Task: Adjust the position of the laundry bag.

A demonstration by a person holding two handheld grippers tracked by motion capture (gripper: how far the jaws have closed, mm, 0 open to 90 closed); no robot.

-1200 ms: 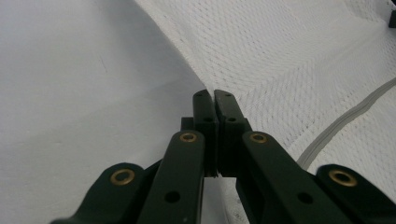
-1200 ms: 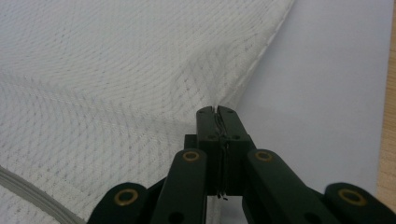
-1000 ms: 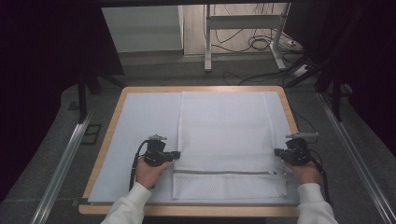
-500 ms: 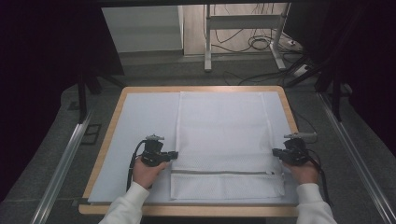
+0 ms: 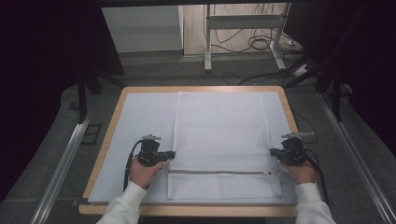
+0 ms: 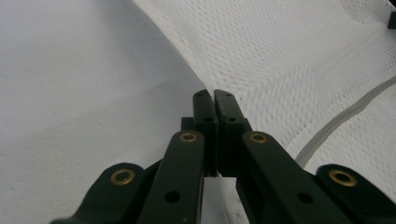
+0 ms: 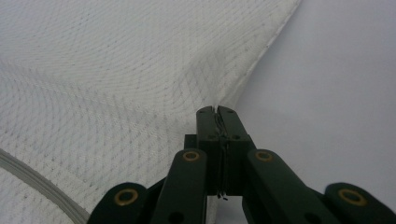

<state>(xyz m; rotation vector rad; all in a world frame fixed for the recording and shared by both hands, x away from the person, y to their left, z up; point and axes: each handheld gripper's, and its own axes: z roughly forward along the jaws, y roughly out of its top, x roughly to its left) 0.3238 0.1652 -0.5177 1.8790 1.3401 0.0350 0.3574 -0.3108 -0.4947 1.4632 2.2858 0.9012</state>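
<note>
Now both sides are pinched: left hand-held gripper (image 5: 170,154) closed on the left edge of the mesh bag (image 5: 224,135), right hand-held gripper (image 5: 273,152) closed on its right edge. Since a second ago, both have crept slightly inward. Bag lies centre frame on the tabletop (image 5: 140,116); zipper (image 5: 219,172) near bottom. A lift or fold looks next.

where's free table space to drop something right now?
Free: the white mat left of the mesh bag, beyond the left gripper; also a narrow strip between the bag's right edge and the board rim. Crowded: the near edge, both grippers (right gripper) shut on the bag's sides.
</note>
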